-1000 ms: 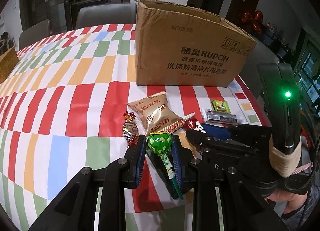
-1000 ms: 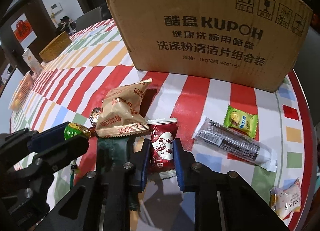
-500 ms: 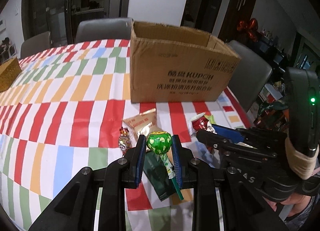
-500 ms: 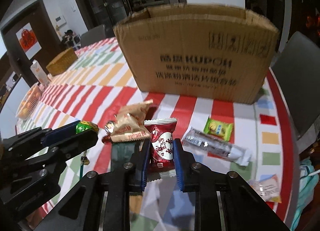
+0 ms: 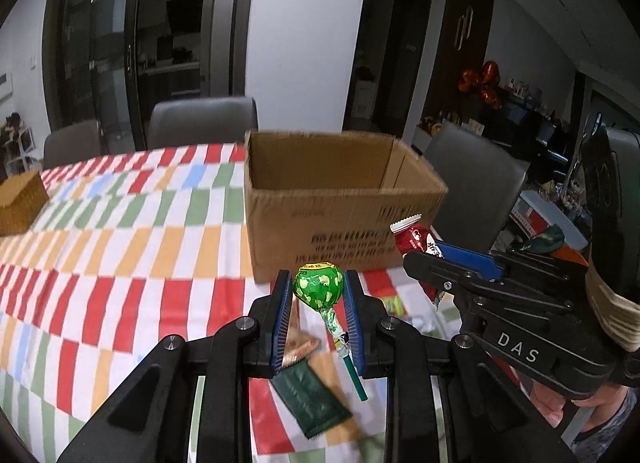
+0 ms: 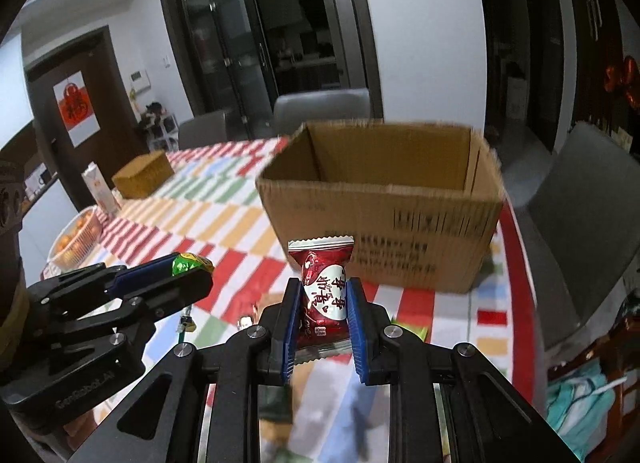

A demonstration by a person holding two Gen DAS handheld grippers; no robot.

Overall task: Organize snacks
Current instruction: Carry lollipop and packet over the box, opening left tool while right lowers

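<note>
My left gripper (image 5: 318, 287) is shut on a green lollipop (image 5: 319, 287), its stick hanging down, held high above the striped tablecloth (image 5: 120, 231). My right gripper (image 6: 323, 295) is shut on a red snack packet (image 6: 323, 283), also lifted. Each gripper shows in the other view: the right one with its packet (image 5: 414, 239), the left one with the lollipop (image 6: 190, 263). The open brown cardboard box (image 5: 340, 199) stands ahead of both, its inside visible from above; it also shows in the right wrist view (image 6: 384, 207).
A dark green packet (image 5: 312, 399) and a tan packet (image 5: 298, 343) lie on the table below my left gripper. A wicker basket (image 5: 20, 203) sits far left. Grey chairs (image 5: 200, 123) stand behind and right of the table. A fruit basket (image 6: 76, 239) and carton (image 6: 98, 187) are at left.
Both grippers have risen well above the table with their snacks, from box-side level to looking over the box's rim into it.
</note>
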